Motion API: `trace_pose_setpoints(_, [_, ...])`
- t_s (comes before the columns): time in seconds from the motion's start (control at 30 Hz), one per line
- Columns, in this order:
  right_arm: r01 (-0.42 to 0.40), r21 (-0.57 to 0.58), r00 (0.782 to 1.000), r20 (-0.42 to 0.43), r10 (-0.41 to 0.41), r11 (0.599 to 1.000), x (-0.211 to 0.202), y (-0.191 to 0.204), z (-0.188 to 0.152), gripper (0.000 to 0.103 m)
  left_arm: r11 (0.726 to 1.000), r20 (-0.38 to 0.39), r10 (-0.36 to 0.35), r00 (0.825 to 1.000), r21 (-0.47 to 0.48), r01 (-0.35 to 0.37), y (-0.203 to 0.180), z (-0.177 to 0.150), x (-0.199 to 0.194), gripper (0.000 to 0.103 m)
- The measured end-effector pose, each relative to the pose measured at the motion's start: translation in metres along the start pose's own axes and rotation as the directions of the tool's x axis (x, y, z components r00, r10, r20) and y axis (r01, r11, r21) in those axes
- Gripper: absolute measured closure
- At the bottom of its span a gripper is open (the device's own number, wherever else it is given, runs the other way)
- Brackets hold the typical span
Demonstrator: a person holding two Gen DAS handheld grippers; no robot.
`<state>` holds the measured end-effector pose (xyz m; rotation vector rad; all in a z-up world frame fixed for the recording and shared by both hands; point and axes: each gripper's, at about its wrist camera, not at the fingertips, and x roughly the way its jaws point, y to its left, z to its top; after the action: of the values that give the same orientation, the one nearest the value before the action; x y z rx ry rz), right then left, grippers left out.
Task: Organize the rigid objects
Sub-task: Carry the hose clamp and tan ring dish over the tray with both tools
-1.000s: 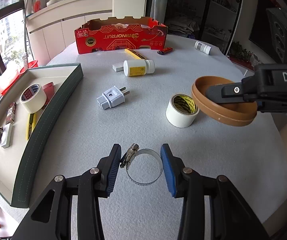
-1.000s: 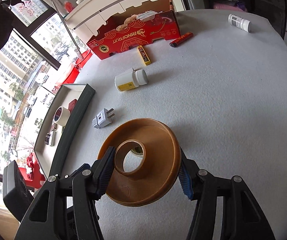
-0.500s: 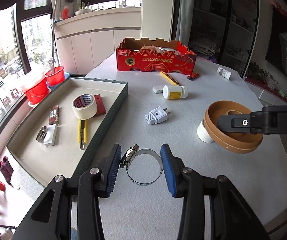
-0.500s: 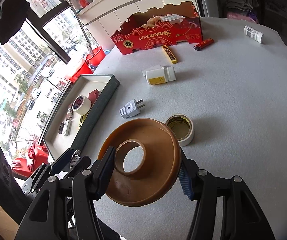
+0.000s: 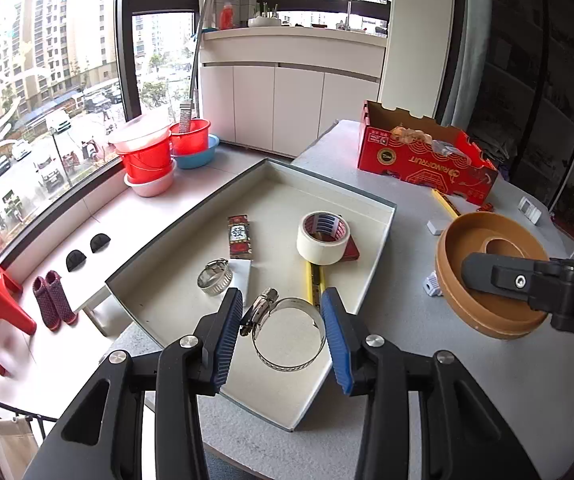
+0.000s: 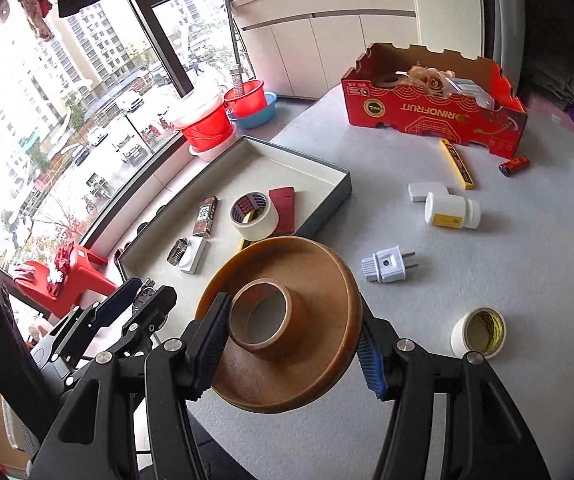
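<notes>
My left gripper (image 5: 283,328) is shut on a metal hose clamp (image 5: 289,334) and holds it in the air over the near corner of the grey tray (image 5: 383,236). My right gripper (image 6: 293,336) is shut on a brown tape spool (image 6: 287,332), gripped by its rim above the table and to the right of the tray. The spool (image 5: 491,276) and the right gripper's black body show at the right of the left wrist view. The left gripper (image 6: 139,300) shows at the lower left of the right wrist view.
In the tray lie a white tape roll (image 5: 323,236), a second hose clamp (image 5: 215,278), a red case, a patterned box and a yellow tool. On the table are a plug (image 6: 387,266), a white bottle (image 6: 451,210), a tape roll (image 6: 479,332) and a red carton (image 6: 435,114).
Both grippers have swung left with their loads. The left one now hangs over the tray's corner instead of bare table. The right one has left the cream tape roll behind.
</notes>
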<state>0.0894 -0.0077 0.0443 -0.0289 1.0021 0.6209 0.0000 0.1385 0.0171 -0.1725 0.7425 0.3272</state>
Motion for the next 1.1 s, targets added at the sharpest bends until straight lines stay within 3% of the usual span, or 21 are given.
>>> trace_pose_setpoints(0.37, [-0.014,-0.130,1.000,0.007,0.015,0.991,0.047,0.057,0.054,0.044,0.990,0.003,0.093,0.996,-0.108,-0.092,0.049,0.036,0.026,0.059])
trace_pose_setpoints(0.77, [0.004,-0.123,1.000,-0.013,-0.006,0.992,0.098,0.050,0.095,0.044,0.987,-0.054,0.129,0.990,-0.089,-0.134,0.046,0.054,0.075,0.059])
trace_pose_setpoints(1.1, [0.001,-0.100,1.000,-0.015,-0.002,0.995,0.112,0.040,0.108,0.044,0.985,-0.069,0.135,0.988,-0.096,-0.141,0.044,0.064,0.093,0.059])
